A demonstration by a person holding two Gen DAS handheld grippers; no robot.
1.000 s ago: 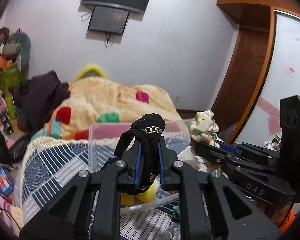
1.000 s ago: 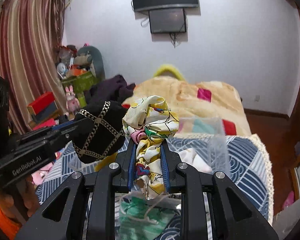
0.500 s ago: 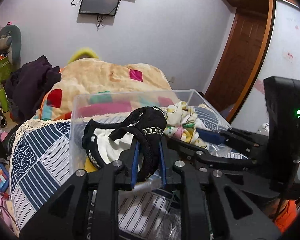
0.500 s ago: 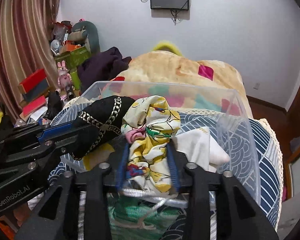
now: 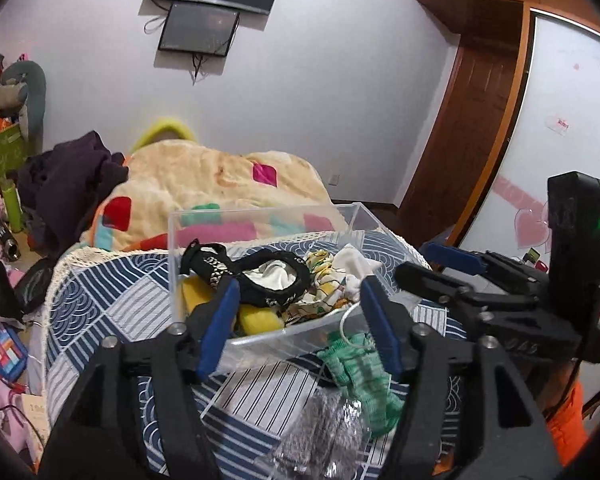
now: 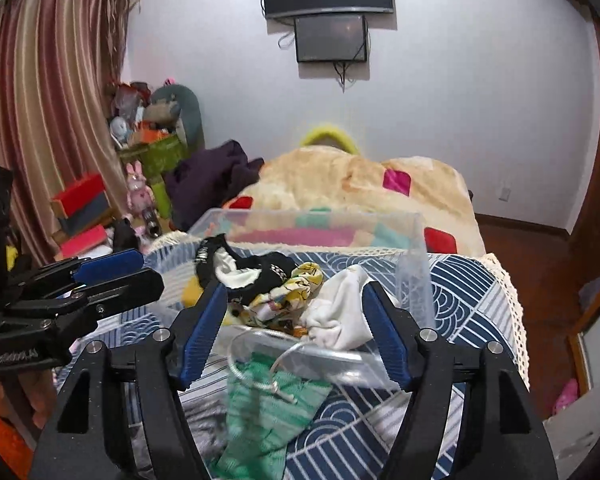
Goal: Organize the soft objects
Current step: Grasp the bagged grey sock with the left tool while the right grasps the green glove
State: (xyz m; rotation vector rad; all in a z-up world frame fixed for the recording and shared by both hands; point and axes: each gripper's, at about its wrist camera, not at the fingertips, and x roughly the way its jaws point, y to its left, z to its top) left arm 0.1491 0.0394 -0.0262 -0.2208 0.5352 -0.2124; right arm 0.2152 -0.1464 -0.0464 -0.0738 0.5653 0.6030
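Note:
A clear plastic box (image 5: 260, 216) (image 6: 414, 276) stands on the blue patterned bed cover. Inside lie a black chain-trimmed cloth (image 5: 268, 276) (image 6: 268, 270), a yellow floral cloth (image 5: 324, 284) (image 6: 296, 286), a white cloth (image 6: 340, 308) and a yellow soft item (image 5: 256, 318). My left gripper (image 5: 300, 324) is open and empty just in front of the box. My right gripper (image 6: 294, 332) is open and empty at the box's near wall. A green knitted pouch with a white cord (image 5: 360, 376) (image 6: 268, 404) lies on the cover before the box.
A crinkled clear bag (image 5: 320, 444) lies at the near edge. A cream blanket with coloured patches (image 5: 220, 184) and dark clothes (image 5: 72, 176) lie beyond the box. Toys and boxes (image 6: 148, 132) crowd the left wall. A wooden door (image 5: 472, 120) is at the right.
Both grippers opened and pulled back from the box. The black cloth and the floral cloth were let go and now lie in the box.

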